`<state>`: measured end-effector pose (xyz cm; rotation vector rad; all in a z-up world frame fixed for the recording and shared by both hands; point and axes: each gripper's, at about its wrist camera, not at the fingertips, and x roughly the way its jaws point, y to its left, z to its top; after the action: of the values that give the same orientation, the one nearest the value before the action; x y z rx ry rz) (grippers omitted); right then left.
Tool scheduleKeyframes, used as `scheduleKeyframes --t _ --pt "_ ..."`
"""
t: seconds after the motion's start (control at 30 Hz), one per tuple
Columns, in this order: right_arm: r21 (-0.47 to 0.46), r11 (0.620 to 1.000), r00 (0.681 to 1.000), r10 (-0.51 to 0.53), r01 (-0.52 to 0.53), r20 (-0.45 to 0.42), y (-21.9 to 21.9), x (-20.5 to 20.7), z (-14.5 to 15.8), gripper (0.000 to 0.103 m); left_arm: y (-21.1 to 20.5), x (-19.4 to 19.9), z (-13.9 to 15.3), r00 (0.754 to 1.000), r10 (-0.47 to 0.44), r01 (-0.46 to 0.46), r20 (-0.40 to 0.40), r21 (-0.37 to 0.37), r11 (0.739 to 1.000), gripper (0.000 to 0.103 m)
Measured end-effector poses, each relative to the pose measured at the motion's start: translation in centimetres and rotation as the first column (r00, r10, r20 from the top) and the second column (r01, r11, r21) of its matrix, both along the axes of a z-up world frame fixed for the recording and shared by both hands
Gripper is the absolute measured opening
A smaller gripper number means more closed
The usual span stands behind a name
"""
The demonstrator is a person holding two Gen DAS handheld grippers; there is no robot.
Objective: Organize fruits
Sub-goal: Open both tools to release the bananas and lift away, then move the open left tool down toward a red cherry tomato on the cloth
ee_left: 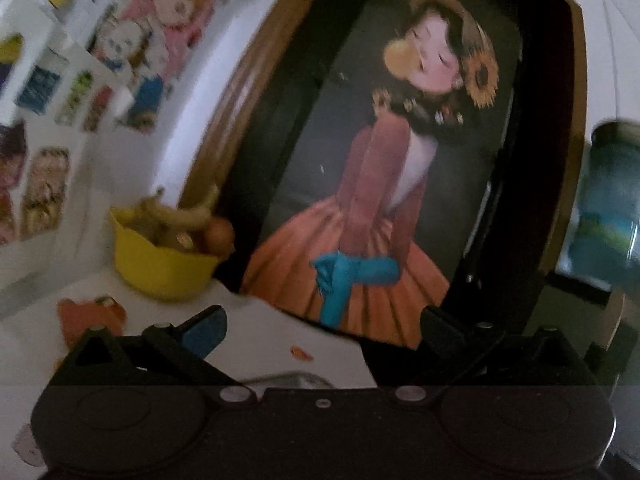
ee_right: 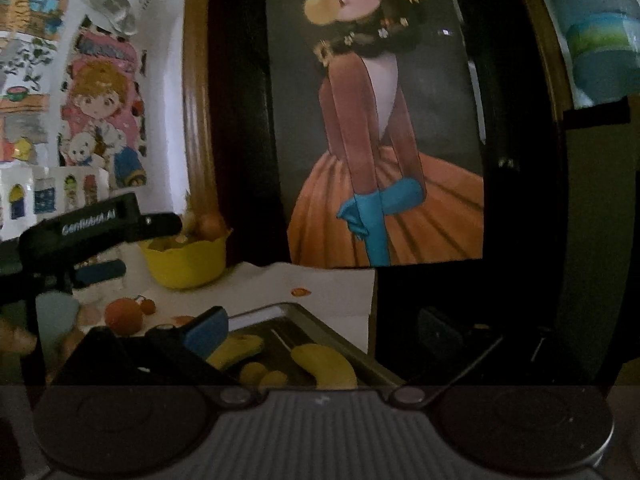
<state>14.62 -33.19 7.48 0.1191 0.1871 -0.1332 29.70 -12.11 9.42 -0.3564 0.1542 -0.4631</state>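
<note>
Fingers of your right hand-held gripper (ee_right: 320,332) stood wide apart and held nothing; the blue pad of its left finger (ee_right: 208,332) hung above the near corner of the metal tray (ee_right: 340,320). Inside that tray lay a banana (ee_right: 326,364), a second yellow piece (ee_right: 236,350) and two small yellow fruits (ee_right: 262,376), all close together. Your left hand-held gripper (ee_left: 320,328) was also fully open and empty, raised over the white counter (ee_left: 260,344) and pointed at the framed picture (ee_left: 400,180).

Loose fruit waited outside the tray: a round orange fruit (ee_right: 124,316) with a smaller one (ee_right: 149,306) just beside it, near the yellow bowl (ee_right: 188,264), which already carried fruits heaped above its rim. I judge that sorting was only partly done.

To do this step well, you needed to lower the left hand-held gripper straight over the round orange fruit, put one finger on each side at its widest part, and close gently, because a round fruit rolls away easily. The views were blurred, so slower motion would have helped.
</note>
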Motion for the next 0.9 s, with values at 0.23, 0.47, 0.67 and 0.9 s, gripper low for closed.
scheduleKeyframes --t 0.23,0.47,0.67,0.9 --pt "-0.011 0.999 0.998 0.030 -0.030 0.052 2.3 -2.2 1.6 0.103 5.1 -3.9 3.0 0.995 0.079 -0.081 0.063 0.034 0.996 0.102" --pt "-0.002 0.993 0.989 0.114 -0.115 0.089 6.3 -4.3 2.0 0.103 11.4 -7.5 3.6 0.984 0.161 -0.167 0.080 0.090 0.982 0.102" --pt "0.025 0.984 0.980 0.175 -0.178 0.097 9.4 -5.7 1.6 0.103 15.6 -9.0 2.4 0.972 0.229 -0.233 0.044 0.126 0.964 0.102" --pt "0.053 0.978 0.978 0.201 -0.204 0.060 11.9 -7.1 -0.5 0.103 18.1 -9.7 -0.9 0.968 0.248 -0.236 -0.049 0.173 0.956 0.102"
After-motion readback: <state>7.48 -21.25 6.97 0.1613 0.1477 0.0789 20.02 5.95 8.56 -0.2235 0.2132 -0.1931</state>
